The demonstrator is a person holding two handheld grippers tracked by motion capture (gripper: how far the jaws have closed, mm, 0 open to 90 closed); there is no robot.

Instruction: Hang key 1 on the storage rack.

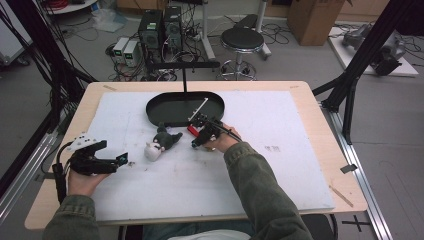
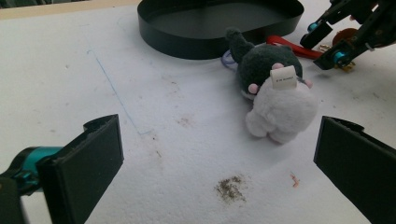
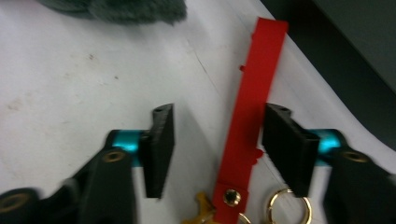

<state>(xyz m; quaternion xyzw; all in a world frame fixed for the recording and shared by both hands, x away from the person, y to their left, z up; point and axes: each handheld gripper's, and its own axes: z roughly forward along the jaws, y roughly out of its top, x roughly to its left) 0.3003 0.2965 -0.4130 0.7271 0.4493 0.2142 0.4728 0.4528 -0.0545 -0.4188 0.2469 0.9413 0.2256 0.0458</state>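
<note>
High view: right gripper (image 1: 196, 141) is down over the red keychain strap (image 1: 192, 131) just in front of the black tray (image 1: 170, 120), the left gripper (image 1: 122, 159) rests wide open and empty near the plush toy (image 1: 159, 142); tray holds a white stick, strap and plush not yet in. Left gripper view: plush (image 2: 275, 93) lies on the white mat (image 2: 140, 140) between its spread jaws, untouched. Right gripper view: jaws half-closed astride the strap (image 3: 252, 116), one pad touching its edge, the other apart, so the grasp isn't made; pick and placing in the tray are left.
</note>
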